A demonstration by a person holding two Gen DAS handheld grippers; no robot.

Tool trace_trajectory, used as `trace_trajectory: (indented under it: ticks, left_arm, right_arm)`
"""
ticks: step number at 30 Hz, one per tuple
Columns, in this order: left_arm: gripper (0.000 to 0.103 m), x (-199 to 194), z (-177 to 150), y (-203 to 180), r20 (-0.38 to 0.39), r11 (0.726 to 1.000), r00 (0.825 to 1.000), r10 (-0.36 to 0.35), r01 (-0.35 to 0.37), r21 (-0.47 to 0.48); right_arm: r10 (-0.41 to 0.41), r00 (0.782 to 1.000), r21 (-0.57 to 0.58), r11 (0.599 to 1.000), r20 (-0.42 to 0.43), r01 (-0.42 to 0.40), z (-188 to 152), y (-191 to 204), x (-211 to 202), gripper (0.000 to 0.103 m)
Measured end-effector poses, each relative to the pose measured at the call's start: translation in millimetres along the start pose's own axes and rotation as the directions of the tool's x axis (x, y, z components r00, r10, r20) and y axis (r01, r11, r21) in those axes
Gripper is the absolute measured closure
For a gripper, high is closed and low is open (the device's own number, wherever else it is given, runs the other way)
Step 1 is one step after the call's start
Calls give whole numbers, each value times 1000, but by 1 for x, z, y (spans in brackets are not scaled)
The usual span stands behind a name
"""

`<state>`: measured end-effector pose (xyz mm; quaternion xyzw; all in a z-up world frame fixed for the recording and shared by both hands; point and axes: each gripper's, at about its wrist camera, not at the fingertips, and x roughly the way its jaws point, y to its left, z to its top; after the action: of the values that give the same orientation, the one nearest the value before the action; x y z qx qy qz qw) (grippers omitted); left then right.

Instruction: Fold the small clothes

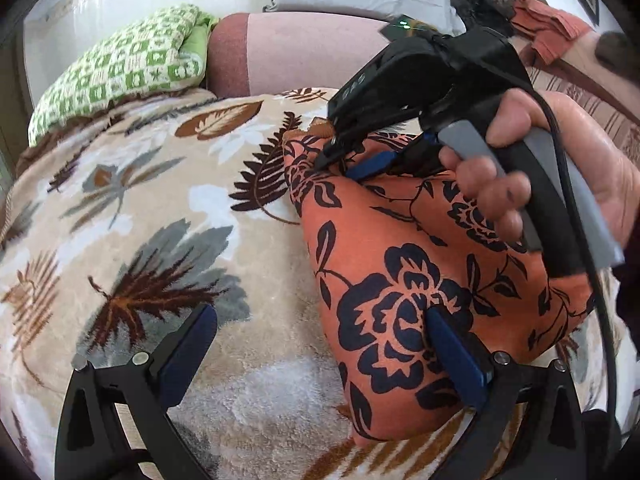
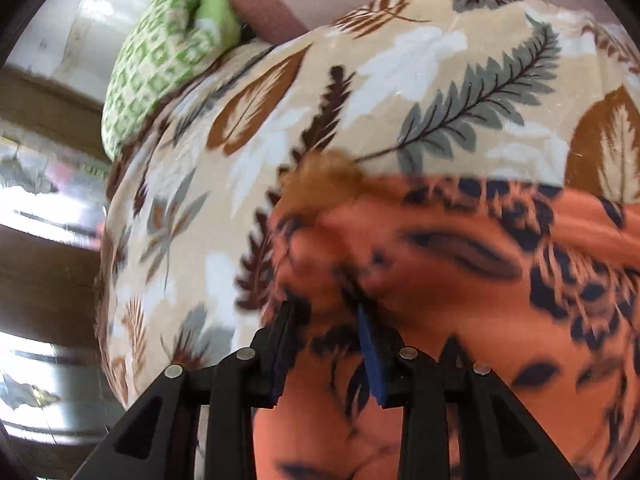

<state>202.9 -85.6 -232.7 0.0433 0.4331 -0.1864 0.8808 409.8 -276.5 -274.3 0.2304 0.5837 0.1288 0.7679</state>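
Orange floral cloth point(image 2: 460, 248) bunches between right gripper point(image 2: 326, 312) fingers, pinched.

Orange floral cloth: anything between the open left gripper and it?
Nothing visible. The left gripper is open, one pad already against the orange black-flowered cloth on the leaf-print blanket. The right gripper grips its far corner.

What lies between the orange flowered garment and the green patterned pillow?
Only bare leaf-print blanket lies between the orange flowered garment and the green patterned pillow; nothing else rests there. The left wrist view shows it best.
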Motion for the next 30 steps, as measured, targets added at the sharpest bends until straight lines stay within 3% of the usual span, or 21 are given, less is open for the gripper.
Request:
trace_trajectory:
  ticks: [3,11,16,21,23,30]
  left_arm:
    - [0,1,-1,-1,-5,1000,1000,-2,2,5]
    - [0,1,-2,-3,4,1000,1000,17,-17,18]
    - [0,3,-2,-3,2,1000,1000,22,-22,11]
    - [0,4,-5,-6,6,999,1000,29,-30,30]
    - [0,3,-7,-7,16,999,999,39,-39,38]
    - [0,3,-6,-7,22,998,999,44,-45,44]
  right_arm:
    - [66,998,94,993,8,-66,4,-11,-5,68]
    - [98,986,62,992,133,-107,-41,-24,-83,67]
    - [32,989,55,998,145,-40,-88,-42,-126,67]
    - [-82,989,91,993,121,71,-133,-72,-124,67]
    - [-32,988,114,993,151,15,-144,-89,-115,68]
    - [-42,986,155,988,163,16,-142,-85,-131,67]
